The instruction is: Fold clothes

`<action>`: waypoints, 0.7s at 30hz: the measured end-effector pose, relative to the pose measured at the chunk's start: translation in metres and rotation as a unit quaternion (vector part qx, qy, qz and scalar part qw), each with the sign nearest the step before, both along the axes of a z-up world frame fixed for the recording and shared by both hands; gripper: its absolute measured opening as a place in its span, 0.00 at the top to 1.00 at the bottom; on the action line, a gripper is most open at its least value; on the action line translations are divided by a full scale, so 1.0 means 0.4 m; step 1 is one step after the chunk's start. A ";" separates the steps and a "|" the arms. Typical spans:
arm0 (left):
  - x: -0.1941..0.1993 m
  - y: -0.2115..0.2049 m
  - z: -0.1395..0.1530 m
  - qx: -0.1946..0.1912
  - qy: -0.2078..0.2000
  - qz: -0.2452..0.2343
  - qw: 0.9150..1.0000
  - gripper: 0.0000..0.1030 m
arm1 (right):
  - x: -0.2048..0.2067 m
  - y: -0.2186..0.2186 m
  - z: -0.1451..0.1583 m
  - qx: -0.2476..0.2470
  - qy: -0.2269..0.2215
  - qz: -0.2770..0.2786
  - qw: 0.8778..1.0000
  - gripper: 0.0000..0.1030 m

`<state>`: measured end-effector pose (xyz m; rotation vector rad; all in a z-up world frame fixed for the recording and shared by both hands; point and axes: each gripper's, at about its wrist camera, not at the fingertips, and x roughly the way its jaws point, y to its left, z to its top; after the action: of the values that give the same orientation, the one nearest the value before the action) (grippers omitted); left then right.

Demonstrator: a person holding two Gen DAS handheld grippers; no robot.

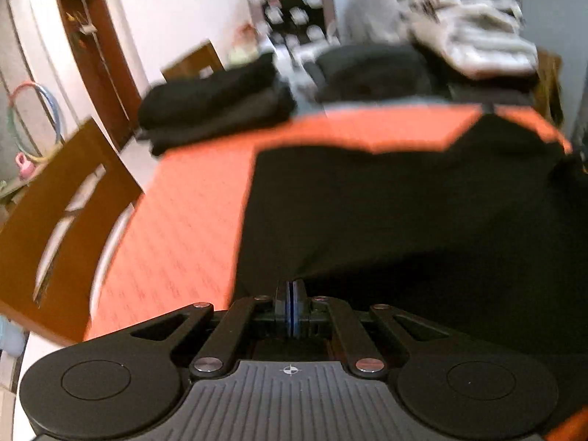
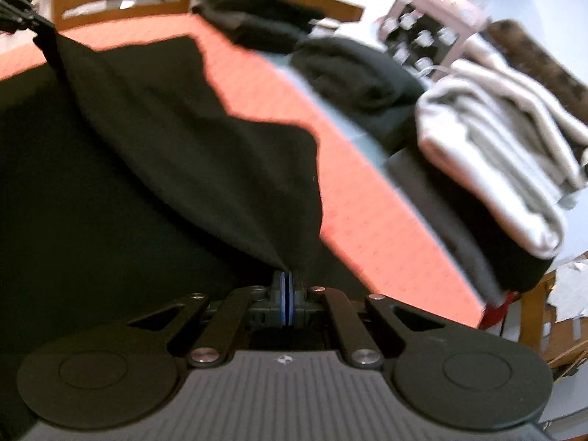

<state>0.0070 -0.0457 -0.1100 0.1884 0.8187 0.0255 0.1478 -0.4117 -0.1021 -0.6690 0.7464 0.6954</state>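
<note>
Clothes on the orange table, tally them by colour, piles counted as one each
Black garment being folded, pinched by both grippers: 1
Dark folded piles: 2
Pale folded pile: 1
Total: 4

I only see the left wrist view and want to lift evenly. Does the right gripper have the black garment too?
Observer: Yes. The right gripper has its jaws shut on an edge of the black garment, which fans out from them.
Operator: How does my corner look from that side?
Observer: The cloth rises in a narrow strip to the left gripper, clear of the orange tablecloth.
Operator: Anything at the table's right edge?
Observer: Something red shows below the stack of folded clothes; it is too blurred to name.
</note>
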 end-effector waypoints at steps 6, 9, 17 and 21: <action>-0.082 -0.034 -0.042 -0.006 0.043 -0.028 0.999 0.91 | -0.017 -0.053 0.018 0.083 0.042 -0.073 0.993 0.91; -0.093 -0.038 -0.003 -0.043 0.024 -0.039 0.998 0.73 | -0.006 -0.111 0.034 0.137 0.065 -0.139 0.979 0.89; 0.102 -0.116 0.080 -0.141 -0.033 -0.107 0.984 0.44 | 0.038 -0.241 0.014 0.278 0.136 -0.290 0.906 0.72; 0.247 -0.188 0.070 -0.194 -0.033 -0.132 0.972 0.38 | 0.079 -0.266 -0.014 0.339 0.167 -0.337 0.862 0.68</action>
<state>0.1056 -0.1208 -0.0818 -0.0753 0.7127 -0.3748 0.1792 -0.5182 -0.1078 0.3764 0.9095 0.3696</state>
